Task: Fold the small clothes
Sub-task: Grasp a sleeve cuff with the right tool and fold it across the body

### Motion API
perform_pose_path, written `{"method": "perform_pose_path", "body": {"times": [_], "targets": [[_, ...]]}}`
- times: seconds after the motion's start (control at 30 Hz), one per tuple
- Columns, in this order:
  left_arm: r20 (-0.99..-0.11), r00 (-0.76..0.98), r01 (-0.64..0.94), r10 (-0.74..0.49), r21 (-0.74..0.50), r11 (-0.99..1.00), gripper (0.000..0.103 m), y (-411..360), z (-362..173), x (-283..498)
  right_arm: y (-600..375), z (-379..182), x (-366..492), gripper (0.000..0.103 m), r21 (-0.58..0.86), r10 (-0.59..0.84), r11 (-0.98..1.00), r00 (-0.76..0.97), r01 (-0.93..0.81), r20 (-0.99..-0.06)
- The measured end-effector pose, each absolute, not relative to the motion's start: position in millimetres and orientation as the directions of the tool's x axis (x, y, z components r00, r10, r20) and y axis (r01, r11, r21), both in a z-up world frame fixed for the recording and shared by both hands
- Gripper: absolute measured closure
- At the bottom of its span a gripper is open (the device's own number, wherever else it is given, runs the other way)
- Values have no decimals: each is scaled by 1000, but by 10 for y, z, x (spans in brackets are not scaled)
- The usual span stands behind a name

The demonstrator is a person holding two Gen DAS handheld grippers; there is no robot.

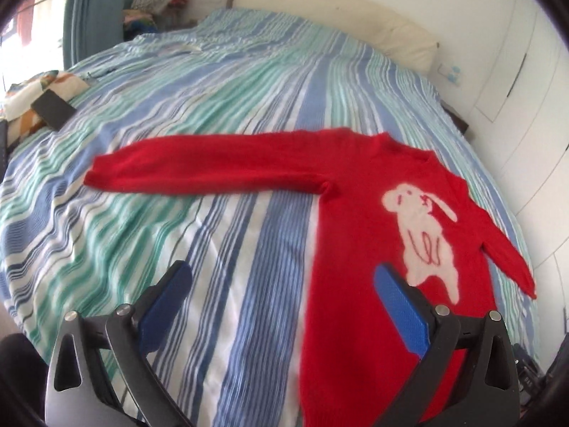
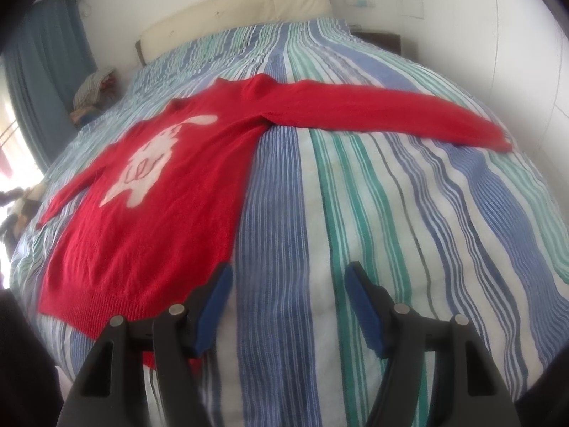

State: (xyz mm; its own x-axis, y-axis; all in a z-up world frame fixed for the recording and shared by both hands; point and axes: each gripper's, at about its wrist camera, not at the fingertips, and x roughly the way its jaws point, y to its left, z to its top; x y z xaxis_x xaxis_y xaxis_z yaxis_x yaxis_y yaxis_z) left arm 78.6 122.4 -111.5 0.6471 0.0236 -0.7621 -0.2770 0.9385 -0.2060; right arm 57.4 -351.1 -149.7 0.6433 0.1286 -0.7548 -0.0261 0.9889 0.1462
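A small red sweater [image 1: 359, 220] with a white rabbit on its chest [image 1: 423, 235] lies flat, front up, on a striped bed. One long sleeve [image 1: 199, 167] stretches out to the left in the left wrist view. My left gripper [image 1: 281, 274] hovers open above the bedding beside the sweater's left edge, nothing between its blue pads. In the right wrist view the same sweater [image 2: 153, 213] lies at the left, its other sleeve [image 2: 384, 114] reaching right. My right gripper [image 2: 288, 274] is open above the bedding just right of the sweater's hem, empty.
The blue, green and white striped duvet [image 1: 220, 99] covers the whole bed. A cream headboard [image 1: 334, 17] runs along the far side. A dark flat object on a patterned cloth [image 1: 53, 108] lies at the bed's left edge. A clothes pile [image 1: 160, 0] sits by the blue curtain.
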Motion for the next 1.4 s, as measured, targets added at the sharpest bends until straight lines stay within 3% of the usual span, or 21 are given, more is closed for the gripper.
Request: {"method": "perform_pose_path", "body": {"times": [0.17, 0.33, 0.6, 0.8, 0.9, 1.13, 1.27, 1.37, 1.4], "targets": [[-804, 590, -331, 82, -148, 932, 1, 1277, -1269, 809, -3554, -1475, 553, 38, 158, 129, 987, 647, -13, -751], [-818, 570, -389, 78, -186, 902, 1, 1474, -1339, 790, -3773, -1381, 658, 38, 230, 157, 973, 648, 29, -745], [-815, 575, -418, 74, -215, 883, 1, 1474, -1360, 769, -4996, -949, 1065, 35, 426, 134, 876, 734, 227, -666], [-829, 553, -429, 86, -194, 882, 1, 1473, -1484, 748, -6023, -1308, 1292, 35, 673, 189, 605, 744, 426, -641], [-834, 542, -439, 104, -175, 881, 1, 1490, -1548, 743, -6258, -1504, 1395, 38, 750, 243, 492, 758, 441, -605], [-855, 498, -484, 145, -136, 864, 1, 1606, -1748, 696, -6533, -1753, 1718, 44, 783, 237, 390, 769, 484, -593], [-856, 493, -500, 157, -131, 856, 1, 1625, -1791, 686, -6535, -1825, 1848, 57, 767, 224, 408, 760, 496, -610], [-856, 487, -490, 175, -102, 865, 1, 1581, -1799, 698, -6517, -1781, 1948, 98, 707, 195, 476, 721, 524, -665], [-855, 488, -488, 177, -98, 867, 1, 1582, -1798, 702, -6503, -1704, 1950, 98, 693, 172, 498, 724, 521, -668]]}}
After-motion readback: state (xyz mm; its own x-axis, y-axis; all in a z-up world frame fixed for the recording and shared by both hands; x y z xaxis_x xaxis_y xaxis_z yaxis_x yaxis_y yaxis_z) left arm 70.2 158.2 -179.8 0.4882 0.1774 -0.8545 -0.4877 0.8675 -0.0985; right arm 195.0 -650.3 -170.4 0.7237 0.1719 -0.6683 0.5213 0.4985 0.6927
